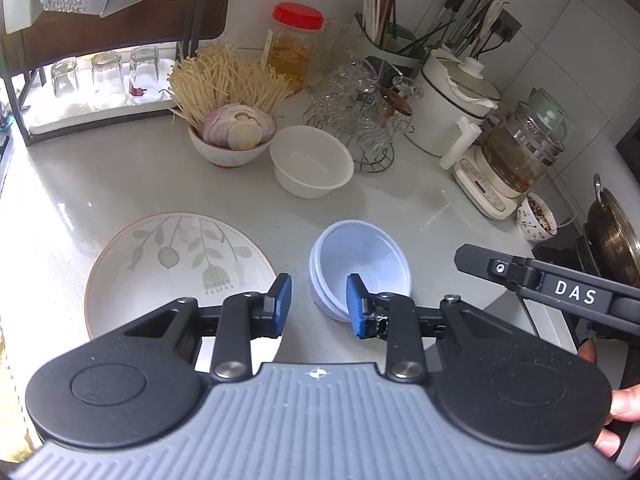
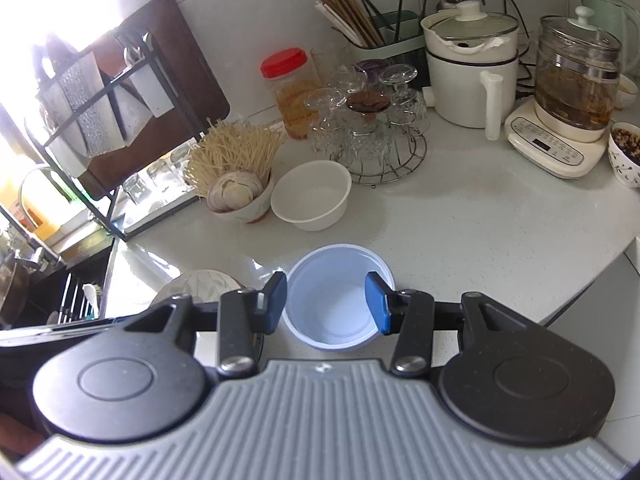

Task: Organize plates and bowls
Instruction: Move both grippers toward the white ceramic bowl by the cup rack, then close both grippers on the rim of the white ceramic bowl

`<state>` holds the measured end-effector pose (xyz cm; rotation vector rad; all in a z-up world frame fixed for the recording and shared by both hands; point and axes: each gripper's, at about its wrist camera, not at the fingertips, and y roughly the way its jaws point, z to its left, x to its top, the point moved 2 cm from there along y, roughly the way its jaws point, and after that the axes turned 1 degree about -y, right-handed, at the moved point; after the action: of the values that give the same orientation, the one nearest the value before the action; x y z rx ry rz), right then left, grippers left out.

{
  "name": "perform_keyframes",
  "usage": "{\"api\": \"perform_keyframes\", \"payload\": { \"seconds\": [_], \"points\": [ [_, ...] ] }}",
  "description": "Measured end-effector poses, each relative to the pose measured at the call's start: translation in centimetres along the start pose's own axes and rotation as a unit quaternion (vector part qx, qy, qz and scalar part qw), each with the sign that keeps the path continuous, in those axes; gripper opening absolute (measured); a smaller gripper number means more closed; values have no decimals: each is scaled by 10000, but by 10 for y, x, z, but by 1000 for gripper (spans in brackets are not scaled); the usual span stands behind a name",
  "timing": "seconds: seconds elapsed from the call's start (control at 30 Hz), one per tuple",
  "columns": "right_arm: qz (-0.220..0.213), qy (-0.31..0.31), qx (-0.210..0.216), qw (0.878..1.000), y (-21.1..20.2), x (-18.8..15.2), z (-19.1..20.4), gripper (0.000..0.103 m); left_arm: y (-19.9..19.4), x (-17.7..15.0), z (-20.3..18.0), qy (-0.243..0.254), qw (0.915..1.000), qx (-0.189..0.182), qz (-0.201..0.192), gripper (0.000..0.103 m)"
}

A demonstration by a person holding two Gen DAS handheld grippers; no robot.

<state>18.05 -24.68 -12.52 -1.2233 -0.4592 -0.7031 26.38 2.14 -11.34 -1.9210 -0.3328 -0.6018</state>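
Note:
A pale blue bowl (image 1: 360,256) sits on the white counter, seemingly nested in a second one. My left gripper (image 1: 318,304) is open just in front of it. Its right pad is at the bowl's near rim and its left pad is over the edge of a leaf-patterned plate (image 1: 180,264). Only counter shows between the pads. In the right wrist view my right gripper (image 2: 327,300) hovers open over the blue bowl (image 2: 336,280), its pads not pressing on it. The plate (image 2: 196,284) peeks out at the left. An empty white bowl (image 1: 312,160) stands farther back.
Behind the white bowl are a bowl of onion and enoki mushrooms (image 1: 232,136) and a wire rack of glasses (image 1: 360,120). A white pot (image 1: 452,100), a glass kettle (image 1: 516,152) and a small patterned bowl (image 1: 536,216) line the right. A wok (image 1: 612,240) sits past the counter's edge, and a sink (image 2: 40,280) lies left.

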Motion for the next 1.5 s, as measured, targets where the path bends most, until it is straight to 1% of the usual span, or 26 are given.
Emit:
{"api": "perform_keyframes", "payload": {
  "seconds": [0.37, 0.67, 0.73, 0.83, 0.97, 1.17, 1.27, 1.37, 1.5],
  "points": [
    [269, -12, 129, 9996, 33, 21, -8, 47, 31, 32, 8, -147, 9997, 144, 92, 35],
    [463, -73, 265, 9986, 71, 54, -19, 47, 66, 65, 6, -357, 9988, 316, 126, 35],
    [542, -107, 336, 9979, 82, 62, -20, 47, 73, 72, 7, -459, 9980, 418, 105, 35],
    [621, -176, 439, 9969, 97, 73, -20, 47, 83, 79, 13, -730, 9966, 392, 48, 35],
    [761, -248, 584, 9951, 119, 85, -21, 47, 99, 89, 21, -965, 9939, 524, 85, 35],
    [950, -184, 684, 9930, 153, 100, -28, 47, 126, 100, 29, -1261, 9901, 564, 240, 35],
    [1008, -88, 665, 9926, 166, 104, -36, 47, 143, 105, 32, -1370, 9883, 550, 372, 35],
    [1204, 48, 697, 9903, 182, 106, -44, 46, 159, 110, 32, -1492, 9865, 486, 465, 35],
    [1392, 147, 743, 9874, 200, 107, -51, 46, 177, 115, 32, -1606, 9844, 497, 525, 35]
  ]
}}
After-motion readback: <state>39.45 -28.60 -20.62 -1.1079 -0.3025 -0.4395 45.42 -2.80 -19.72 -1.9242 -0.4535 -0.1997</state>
